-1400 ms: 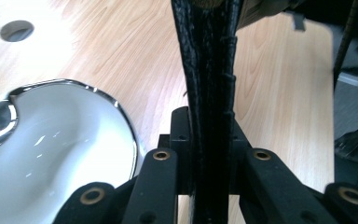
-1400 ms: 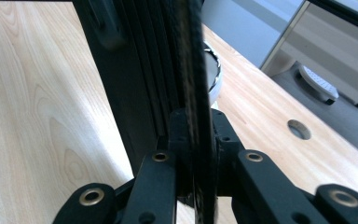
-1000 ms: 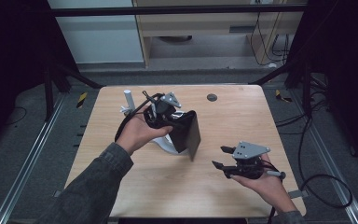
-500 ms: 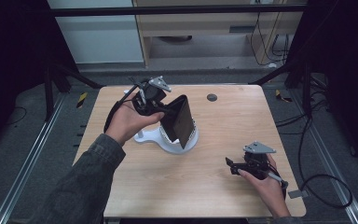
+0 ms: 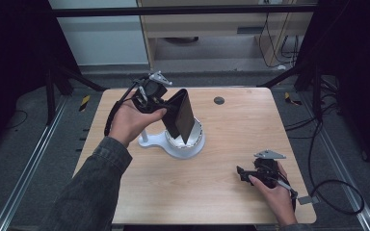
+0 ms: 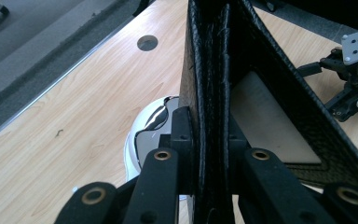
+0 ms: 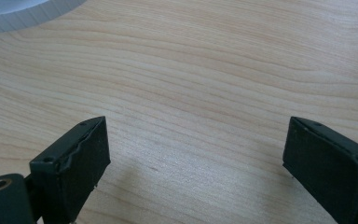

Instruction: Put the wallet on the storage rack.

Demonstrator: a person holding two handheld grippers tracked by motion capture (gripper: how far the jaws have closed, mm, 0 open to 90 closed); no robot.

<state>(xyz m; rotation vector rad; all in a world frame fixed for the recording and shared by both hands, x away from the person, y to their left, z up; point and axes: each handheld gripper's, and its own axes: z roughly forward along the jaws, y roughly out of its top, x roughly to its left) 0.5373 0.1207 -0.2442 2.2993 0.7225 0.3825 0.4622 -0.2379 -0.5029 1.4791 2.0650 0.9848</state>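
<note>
No brand, label or writing legible anywhere; black wallet (image 5: 179, 114) leather shows grain + stitching only, and the pale panel inside its fold in the left gripper view is blank.

L gripper (image 5: 166, 105), upper left of centre in high view: claw clamped on the wallet's folded edge. In the left gripper view (image 6: 209, 140) both pads press the leather from either side, and the wallet (image 6: 223, 79) rises centre-frame, opening in a V toward the right. Wallet is held in the air, tilted, its lower edge over the white stand (image 5: 173, 140) at table centre. Can't tell if wallet touches stand; the wallet covers the stand's top.

Stand itself: round white base with a ring, hard to make out what it is. In the left gripper view just a white curved bit (image 6: 144, 135) peeks out left of the pads, w/ a dark glossy patch.

R gripper (image 5: 243, 174), lower right of high view, low over the wood table (image 5: 231, 130): claw apart, jaws have just been opening, nothing between. Right gripper view (image 7: 193, 154) shows bare wood grain between the pads; white edge of the stand (image 7: 23, 11) cut off at upper left corner.

Dark round hole (image 5: 218, 100) in tabletop, upper centre. R hand partly cut by bottom edge.
</note>
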